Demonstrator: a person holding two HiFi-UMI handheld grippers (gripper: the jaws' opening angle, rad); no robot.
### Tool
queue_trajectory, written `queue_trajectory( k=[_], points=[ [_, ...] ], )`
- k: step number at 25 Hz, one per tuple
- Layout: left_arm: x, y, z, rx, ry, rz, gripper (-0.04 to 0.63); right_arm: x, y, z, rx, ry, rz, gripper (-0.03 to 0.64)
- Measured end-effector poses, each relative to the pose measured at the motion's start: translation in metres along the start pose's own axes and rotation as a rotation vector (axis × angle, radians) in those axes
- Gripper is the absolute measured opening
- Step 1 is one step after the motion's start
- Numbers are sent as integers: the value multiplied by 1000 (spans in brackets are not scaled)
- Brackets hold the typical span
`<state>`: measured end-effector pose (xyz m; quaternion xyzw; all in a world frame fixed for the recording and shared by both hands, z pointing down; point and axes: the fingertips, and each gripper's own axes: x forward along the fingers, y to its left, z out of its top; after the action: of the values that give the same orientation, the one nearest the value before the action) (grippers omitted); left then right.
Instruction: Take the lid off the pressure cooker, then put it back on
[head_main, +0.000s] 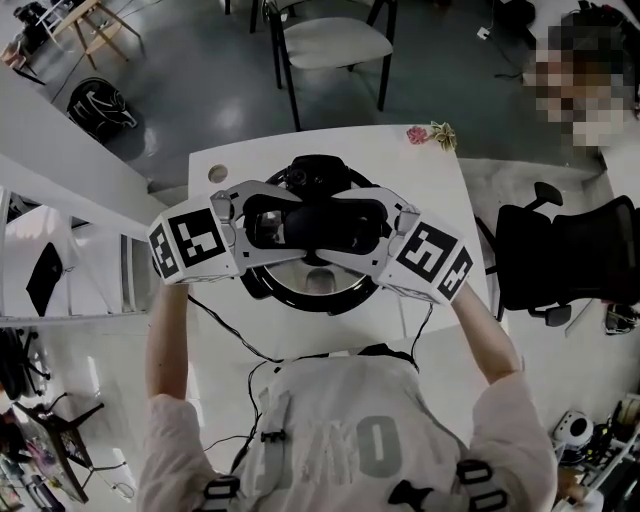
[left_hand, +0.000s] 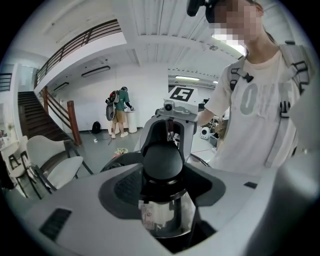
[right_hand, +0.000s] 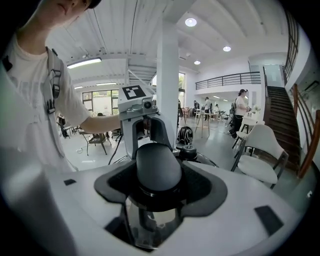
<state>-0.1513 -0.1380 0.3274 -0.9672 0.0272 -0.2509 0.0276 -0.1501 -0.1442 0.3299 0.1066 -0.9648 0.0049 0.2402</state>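
From the head view we see the pot (head_main: 330, 300) standing on the white table (head_main: 430, 180) with its lid (head_main: 300, 272) seemingly in place on top. The left gripper (head_main: 258, 228) and the right gripper (head_main: 385, 228) come in from opposite sides onto the two ends of the lid's black handle (head_main: 318, 225). In the left gripper view the rounded end of the handle (left_hand: 162, 157) fills the gap between the dark pads (left_hand: 120, 187), which sit against it on both sides, so we read these jaws as clamped on the handle. Polished steel of the lid (left_hand: 165, 217) shows just beneath, and the right gripper faces us from the far end. In the right gripper view it is the same picture mirrored: the other end of the handle (right_hand: 157, 167) lies between the pads, the jaws are closed on it, and steel shines below. We cannot tell from any view whether the lid is locked, loose or a hair off the rim. We judge the step to be a two-handed hold on the handle with the lid on the pot, either at the start of removal or at the end of refitting. The next move calls for both grippers to act together, level and in step, so the lid does not tilt or bind on the rim.
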Motion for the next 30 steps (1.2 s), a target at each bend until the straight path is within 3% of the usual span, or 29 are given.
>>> queue_trajectory(
  k=[5,9,15,30],
  points=[
    [-9,-3,48,34,-73,50,255,-33,-1,29,-48,-40,-24,293],
    [12,-16,76,65,-51,82,255,-70,5,27,-77,-44,-34,293],
    [82,-47,109,119,28,91,255,-141,16,-16,-93,-41,-67,293],
    [229,-115,133,95,102,73,255,-252,46,-129,-67,7,-70,293]
  ],
)
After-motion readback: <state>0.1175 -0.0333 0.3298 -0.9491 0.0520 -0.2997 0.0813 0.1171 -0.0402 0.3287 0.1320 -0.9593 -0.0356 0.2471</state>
